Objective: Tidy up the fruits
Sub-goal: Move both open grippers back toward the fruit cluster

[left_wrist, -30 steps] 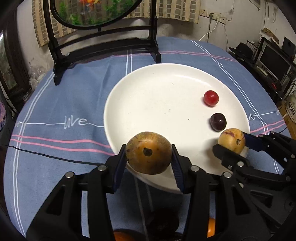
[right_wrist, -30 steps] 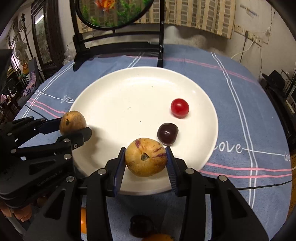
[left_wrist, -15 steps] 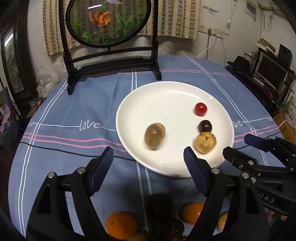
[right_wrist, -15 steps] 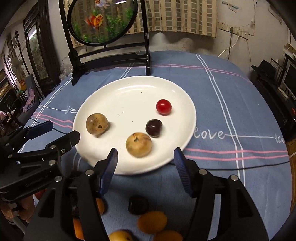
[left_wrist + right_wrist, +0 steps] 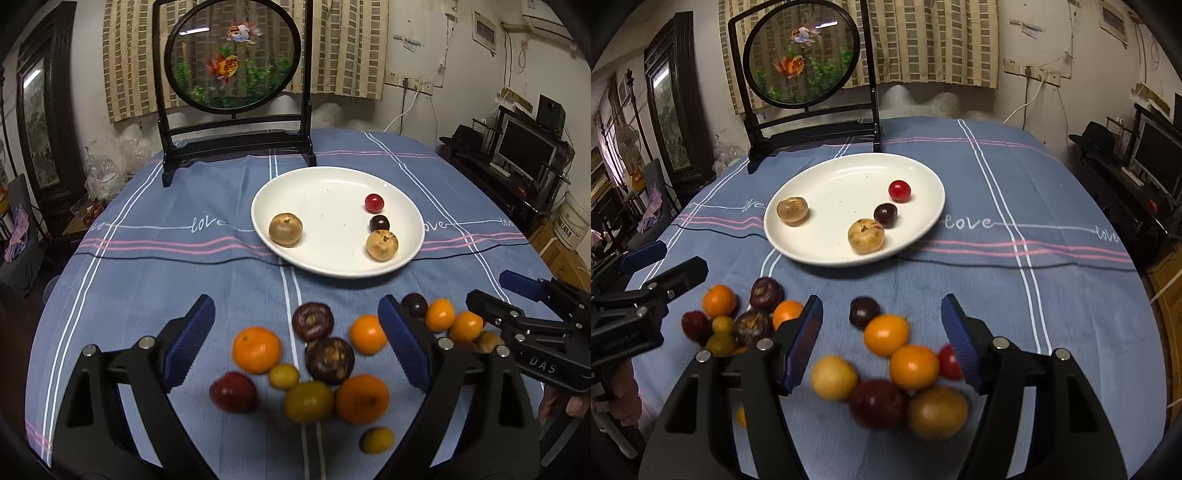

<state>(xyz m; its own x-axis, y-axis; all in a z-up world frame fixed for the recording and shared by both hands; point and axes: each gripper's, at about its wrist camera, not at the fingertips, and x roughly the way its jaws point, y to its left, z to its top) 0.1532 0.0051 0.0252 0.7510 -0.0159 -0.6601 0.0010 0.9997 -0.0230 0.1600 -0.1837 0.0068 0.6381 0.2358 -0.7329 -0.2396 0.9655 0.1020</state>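
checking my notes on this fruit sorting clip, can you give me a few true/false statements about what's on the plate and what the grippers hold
1. The white plate holds four fruits. True.
2. The red cherry tomato lies on the tablecloth. False: it is on the plate, beside the dark plum.
3. The left gripper grips a brown fruit. False: its jaws are opening with nothing pinched; the brown fruit sits on the plate.
4. A pile of loose fruit, including an orange, lies on the blue tablecloth in front of the plate. True.
5. The right gripper holds nothing. True: its jaws are opening above loose fruit.
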